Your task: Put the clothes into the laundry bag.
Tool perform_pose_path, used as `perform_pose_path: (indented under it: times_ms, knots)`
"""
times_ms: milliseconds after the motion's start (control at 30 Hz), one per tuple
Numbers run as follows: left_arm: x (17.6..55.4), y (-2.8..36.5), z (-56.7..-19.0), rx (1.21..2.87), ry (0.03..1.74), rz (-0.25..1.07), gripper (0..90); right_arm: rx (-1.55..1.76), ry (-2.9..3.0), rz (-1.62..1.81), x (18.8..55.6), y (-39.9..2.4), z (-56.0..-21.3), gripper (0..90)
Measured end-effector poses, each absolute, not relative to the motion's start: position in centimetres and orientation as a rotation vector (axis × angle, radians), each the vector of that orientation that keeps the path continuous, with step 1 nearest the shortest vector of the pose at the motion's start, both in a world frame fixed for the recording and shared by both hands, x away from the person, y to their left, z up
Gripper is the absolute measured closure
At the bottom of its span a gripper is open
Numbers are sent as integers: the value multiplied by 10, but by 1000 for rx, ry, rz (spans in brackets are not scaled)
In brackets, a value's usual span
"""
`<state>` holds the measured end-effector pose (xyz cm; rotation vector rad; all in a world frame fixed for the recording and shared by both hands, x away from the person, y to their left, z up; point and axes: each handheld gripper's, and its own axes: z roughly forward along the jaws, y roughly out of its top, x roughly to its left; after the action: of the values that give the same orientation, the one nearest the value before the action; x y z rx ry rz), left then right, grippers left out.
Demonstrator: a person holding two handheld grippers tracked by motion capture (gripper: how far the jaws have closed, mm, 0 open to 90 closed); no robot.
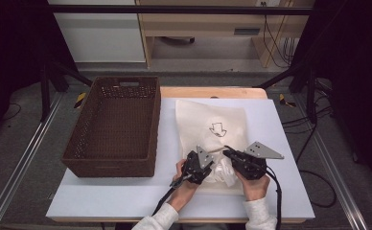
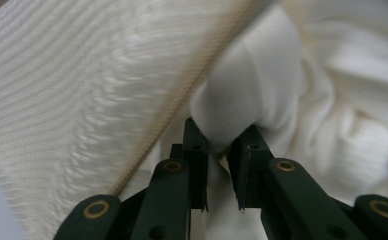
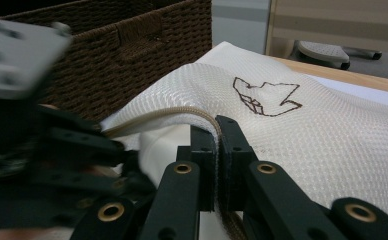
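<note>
A white mesh bag [image 1: 213, 122] with a brown arrow mark [image 1: 217, 128] lies flat on the table, its mouth towards the person. A crumpled white cloth [image 1: 226, 173] sits at that mouth. My left gripper [image 1: 211, 166] is shut on a fold of the white cloth [image 2: 252, 85], right beside the bag's zipper edge [image 2: 182, 100]. My right gripper [image 1: 226, 153] is shut on the zipper edge [image 3: 202, 114] and holds it lifted, so the mesh bag [image 3: 307, 140] arches up. The two grippers are close together, tips nearly facing.
A dark brown wicker basket [image 1: 156, 124] stands left of the bag, its wall [image 3: 122, 45] close behind the grippers. The pale table top [image 1: 126, 196] extends in front of the basket and right of the bag. Cables trail from both grippers to the near edge.
</note>
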<state>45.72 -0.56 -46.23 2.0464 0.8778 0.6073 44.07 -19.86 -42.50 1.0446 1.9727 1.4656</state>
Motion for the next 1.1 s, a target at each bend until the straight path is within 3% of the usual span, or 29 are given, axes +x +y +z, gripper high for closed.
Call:
perform_pose_path:
  times_ms: [133,200,367,533,700,800,900,967,1100]
  knots:
    - [462,-3,-467,2053,905,614,727,1029,1988,1438,440,-194,-425,875]
    - [457,1,-464,2060,896,589,661,1042,1991,1436,441,-195,-426,875]
    - [434,28,-449,2022,836,479,397,1056,1986,1438,441,-197,-427,875]
    - [416,44,-446,2067,840,451,373,1054,1991,1432,442,-196,-428,874]
    - [418,41,-473,2159,887,402,440,1050,1996,1428,442,-195,-429,874]
    - [421,36,-480,2155,906,409,563,1045,2001,1425,443,-195,-429,874]
    - [424,29,-475,2168,892,411,753,1047,2001,1425,443,-194,-430,874]
    - [426,23,-472,2153,872,392,818,1049,2001,1428,443,-194,-430,874]
    - [431,8,-465,2106,822,389,833,1055,1997,1435,443,-195,-429,875]
